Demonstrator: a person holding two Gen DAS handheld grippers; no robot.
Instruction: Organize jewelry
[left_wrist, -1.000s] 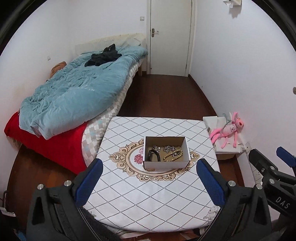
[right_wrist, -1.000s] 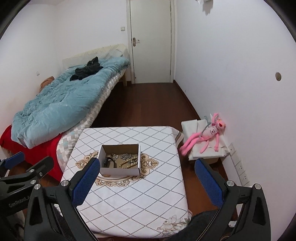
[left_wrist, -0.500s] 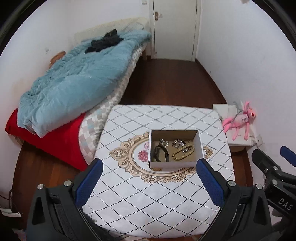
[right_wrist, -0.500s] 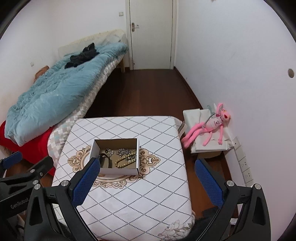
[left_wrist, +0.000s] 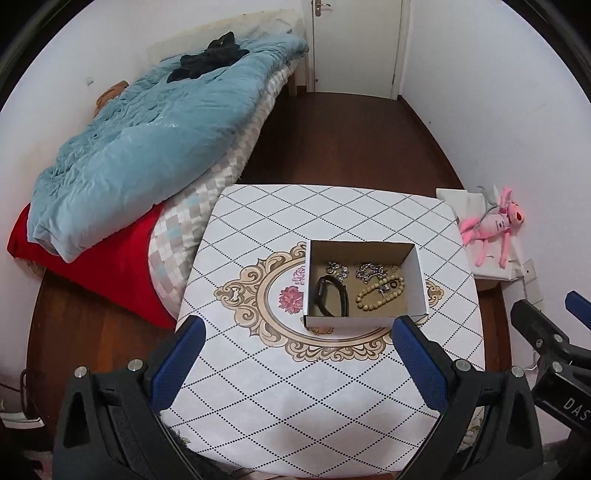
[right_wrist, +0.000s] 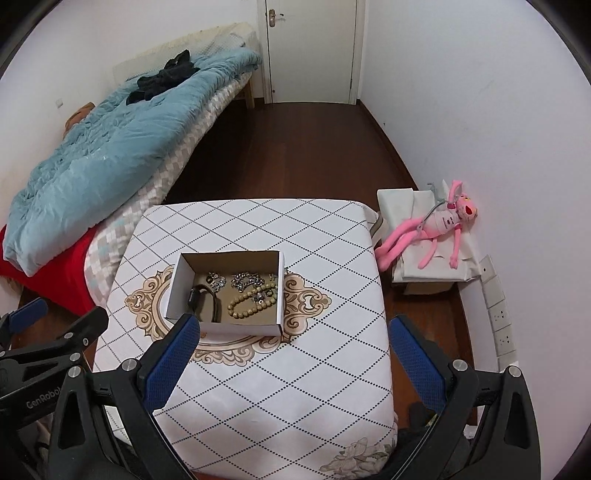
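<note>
An open cardboard box (left_wrist: 419, 280) (right_wrist: 177, 286) sits on a small table with a white diamond-pattern cloth (left_wrist: 332, 384) (right_wrist: 295, 387). Inside lie a black band (left_wrist: 330, 299) (right_wrist: 207, 301), a beige bead bracelet (left_wrist: 376, 293) (right_wrist: 247, 302) and silver chain pieces (left_wrist: 369, 272) (right_wrist: 245, 278). My left gripper (left_wrist: 295, 354) is open and empty, above the table's near side, short of the box. My right gripper (right_wrist: 291, 350) is open and empty, near the box's front right.
A bed with a blue quilt (left_wrist: 147, 140) and red sheet (left_wrist: 103, 269) stands left of the table. A pink plush toy (right_wrist: 436, 229) lies on a white box by the right wall. Wall sockets (right_wrist: 498, 314) are low on the right. A white door (right_wrist: 310, 48) is at the far end.
Both grippers have moved forward and tilted down toward the table, so the box appears larger and closer. Both stay open and empty.
</note>
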